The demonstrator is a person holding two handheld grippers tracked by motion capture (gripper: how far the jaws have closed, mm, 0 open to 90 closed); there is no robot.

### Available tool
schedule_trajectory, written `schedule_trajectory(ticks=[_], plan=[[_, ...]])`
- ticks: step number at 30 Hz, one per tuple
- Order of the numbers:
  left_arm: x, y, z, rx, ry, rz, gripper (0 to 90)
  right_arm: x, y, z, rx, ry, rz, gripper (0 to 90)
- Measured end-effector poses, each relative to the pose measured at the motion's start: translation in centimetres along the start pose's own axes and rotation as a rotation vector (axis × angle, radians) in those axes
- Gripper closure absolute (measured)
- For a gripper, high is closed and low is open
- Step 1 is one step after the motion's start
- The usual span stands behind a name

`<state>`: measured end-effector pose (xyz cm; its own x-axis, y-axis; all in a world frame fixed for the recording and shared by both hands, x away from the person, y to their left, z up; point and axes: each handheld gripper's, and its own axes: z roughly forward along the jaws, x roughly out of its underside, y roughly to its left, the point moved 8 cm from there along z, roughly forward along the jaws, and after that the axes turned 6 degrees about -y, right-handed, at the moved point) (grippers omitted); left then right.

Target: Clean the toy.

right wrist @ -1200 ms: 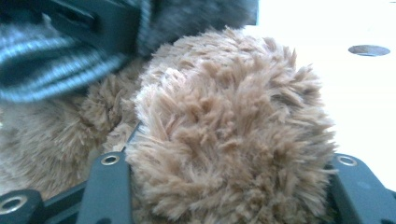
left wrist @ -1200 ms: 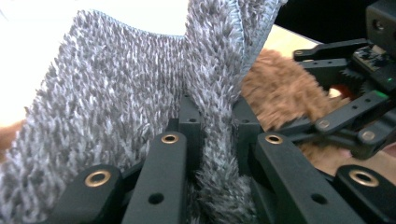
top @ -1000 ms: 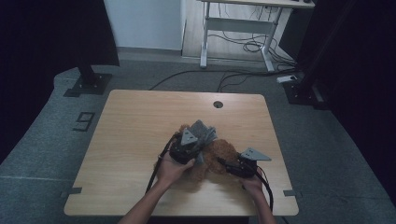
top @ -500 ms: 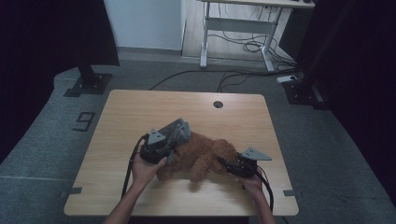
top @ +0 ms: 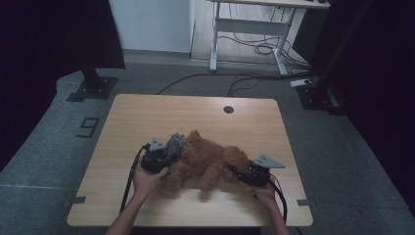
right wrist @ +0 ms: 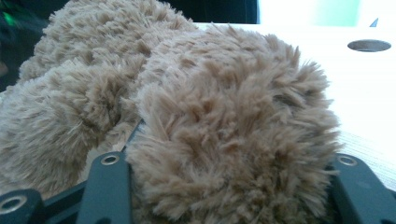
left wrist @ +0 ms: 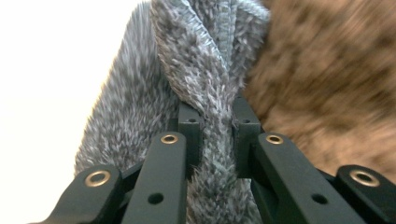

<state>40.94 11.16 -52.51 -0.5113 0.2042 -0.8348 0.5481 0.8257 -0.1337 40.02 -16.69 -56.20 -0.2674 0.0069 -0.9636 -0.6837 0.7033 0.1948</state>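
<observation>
The brown plush bear [top: 208, 161] lies on its side on the counter [top: 147, 117], near the front edge and roughly midway between the left and right edges. Its long axis runs left to right, parallel to the front edge, with one end at each tool. The left tool [top: 164, 155] sits at the bear's left end; in the left gripper view its jaws are pinched tight on a fold of the grey fuzzy scarf [left wrist: 205, 84], which rises between them and meets the brown fur just to the right. In the high view the scarf [top: 175, 143] bunches against that left end, between the tool and the bear's body. The right tool [top: 240, 174] is at the bear's right end, toward the front right corner; in the right gripper view its jaws stand part open with a rounded brown plush limb [right wrist: 233, 140] filling the gap between them, so it appears to clamp that limb. The controlling relation: the scarf lies on the left-tool side only, touching the bear, and the right tool anchors the opposite end. A pull on the scarf by the left tool would likely need to run leftward along the bear's long axis, away from the right tool, with the right tool holding the bear against that pull. Whether the scarf is wrapped around the bear or only lying against it cannot be told.
</observation>
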Motion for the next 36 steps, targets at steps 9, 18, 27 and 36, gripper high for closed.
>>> schedule_trajectory(ticks=[9,18,27,36], plan=[[-6.6,-6.2,-0.3,0.072,-0.072,0.107,78.3,0.0,0.1,0.0,0.000,0.000,-0.005,42.8],[-8.5,-15.8,5.0,0.224,-0.014,0.184,78.1,0.0,0.2,-0.1,0.000,0.004,-0.012,42.6],[-6.7,-17.8,9.4,0.209,0.082,0.218,77.9,0.2,0.4,-0.4,0.003,-0.006,-0.041,42.6],[-6.0,-14.0,7.6,0.158,0.056,0.173,78.0,0.2,0.7,-0.5,0.005,0.005,-0.076,42.5]])
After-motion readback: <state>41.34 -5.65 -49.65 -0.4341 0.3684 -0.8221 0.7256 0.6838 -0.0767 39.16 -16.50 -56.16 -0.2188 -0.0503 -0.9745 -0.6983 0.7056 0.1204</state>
